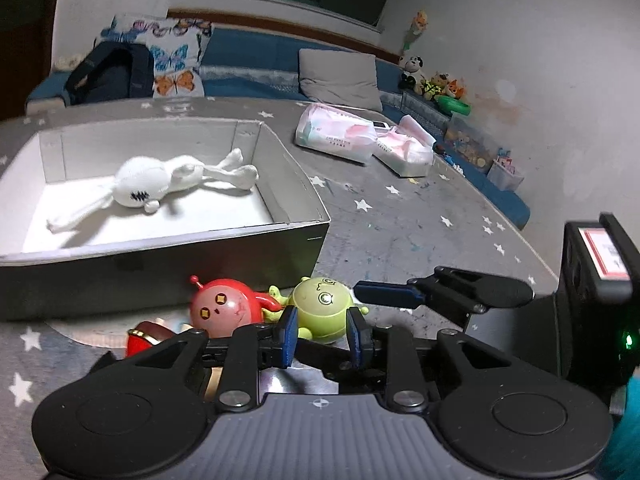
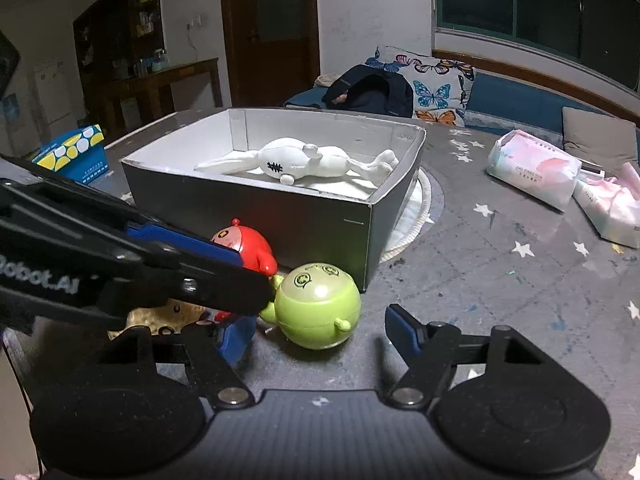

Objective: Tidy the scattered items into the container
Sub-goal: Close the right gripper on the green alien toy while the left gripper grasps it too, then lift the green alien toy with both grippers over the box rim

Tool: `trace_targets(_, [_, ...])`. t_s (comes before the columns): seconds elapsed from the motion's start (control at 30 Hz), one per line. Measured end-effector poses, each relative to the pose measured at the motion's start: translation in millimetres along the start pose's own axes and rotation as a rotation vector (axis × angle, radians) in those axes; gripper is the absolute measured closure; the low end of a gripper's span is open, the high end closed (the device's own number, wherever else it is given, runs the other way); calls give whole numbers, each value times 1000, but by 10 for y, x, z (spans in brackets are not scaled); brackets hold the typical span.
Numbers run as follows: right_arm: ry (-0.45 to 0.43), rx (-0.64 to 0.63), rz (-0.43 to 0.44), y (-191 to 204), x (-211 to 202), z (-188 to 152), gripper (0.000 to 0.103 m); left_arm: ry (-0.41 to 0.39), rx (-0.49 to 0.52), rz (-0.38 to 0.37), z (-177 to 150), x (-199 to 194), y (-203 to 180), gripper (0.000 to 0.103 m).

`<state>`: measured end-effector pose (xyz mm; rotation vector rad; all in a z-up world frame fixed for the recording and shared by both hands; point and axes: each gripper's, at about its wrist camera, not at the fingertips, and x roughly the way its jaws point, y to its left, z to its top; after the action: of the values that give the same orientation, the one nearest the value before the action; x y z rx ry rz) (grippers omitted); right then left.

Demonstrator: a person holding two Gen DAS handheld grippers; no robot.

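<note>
Toys crowd the table just outside the box's near wall. A green toy (image 1: 322, 312) lies on the table near the box's (image 2: 312, 220) near corner, with the left gripper (image 1: 322, 334) closed on it, blue pads against both its sides. Beside it a red toy (image 1: 226, 308) touches the green one; in the right wrist view the left gripper's arm hides most of it. A tan toy (image 2: 176, 312) behind is too covered to make out. The right gripper (image 2: 320, 330) stands wide, holding nothing, just beside the green toy. A white plush rabbit (image 2: 304, 162) lies inside the box. Two tissue packs (image 2: 536, 168) sit toward the table's (image 2: 500, 288) far right edge.
</note>
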<state>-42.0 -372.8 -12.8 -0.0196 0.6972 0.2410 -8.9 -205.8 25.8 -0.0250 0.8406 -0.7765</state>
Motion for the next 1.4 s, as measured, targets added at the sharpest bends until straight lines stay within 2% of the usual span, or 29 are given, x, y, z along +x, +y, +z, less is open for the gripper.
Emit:
trace_targets(0.13, [-9,3,13,-10,19,14,36,15,-49,-20,28,71,51,74])
trace_targets(0.3, [-7,22,34,-45,54,22,44,23,-57,-12,39,150,54,74])
trace_targets(0.57, [-5,20,40,-29,39,7,45,33,-72,-17,42,227,81,74])
trace_targets(0.73, [-5,20,33,-27,-28,-8,54,31,-64,-12,27,242,56,68])
trace_targets(1.13, [-4,92,52,-121,-37,-1,53,50,-90,-37,75,304,104,64])
trace_targets(1.4, [-9,127,62,-143,-11,-5,53,56,-88,-22,78,323,78,62])
